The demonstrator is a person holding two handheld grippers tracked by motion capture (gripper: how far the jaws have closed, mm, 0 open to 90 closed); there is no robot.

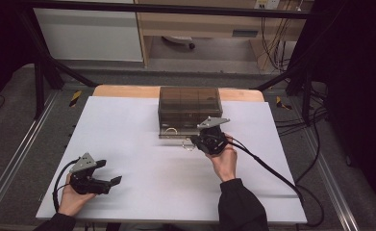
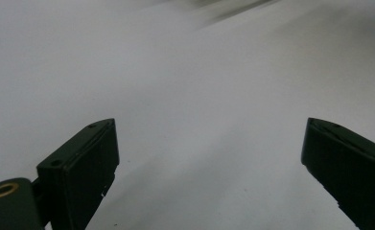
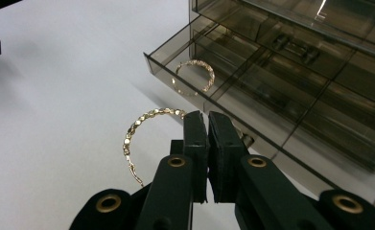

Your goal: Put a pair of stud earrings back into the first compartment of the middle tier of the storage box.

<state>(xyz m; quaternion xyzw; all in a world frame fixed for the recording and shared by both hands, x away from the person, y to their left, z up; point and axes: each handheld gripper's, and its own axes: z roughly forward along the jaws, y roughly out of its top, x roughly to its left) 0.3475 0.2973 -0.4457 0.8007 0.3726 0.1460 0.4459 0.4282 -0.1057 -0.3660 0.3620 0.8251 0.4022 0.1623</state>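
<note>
1. A smoky transparent drawer box (image 1: 189, 107) is being shown at 12 o'clock on the white tabletop (image 1: 142, 144); its lowest drawer (image 3: 252, 91) is pulled out toward the person. No brand, label or writing can be read on anything.
2. A gold chain bracelet (image 3: 144, 129) is being pinched between the pressed-together jaws of the right gripper (image 1: 207, 139), just in front of the open drawer's front edge, above the tabletop.
3. A second gold bracelet (image 3: 194, 75) is being kept in the drawer's front corner compartment.
4. The left gripper (image 1: 109, 179) is being held at 8 o'clock near the tabletop's near edge, its jaws spread wide with nothing between them, as the left gripper view confirms.
5. Bare white surface is being left between the two grippers and at 9 o'clock and 3 o'clock of the box.
</note>
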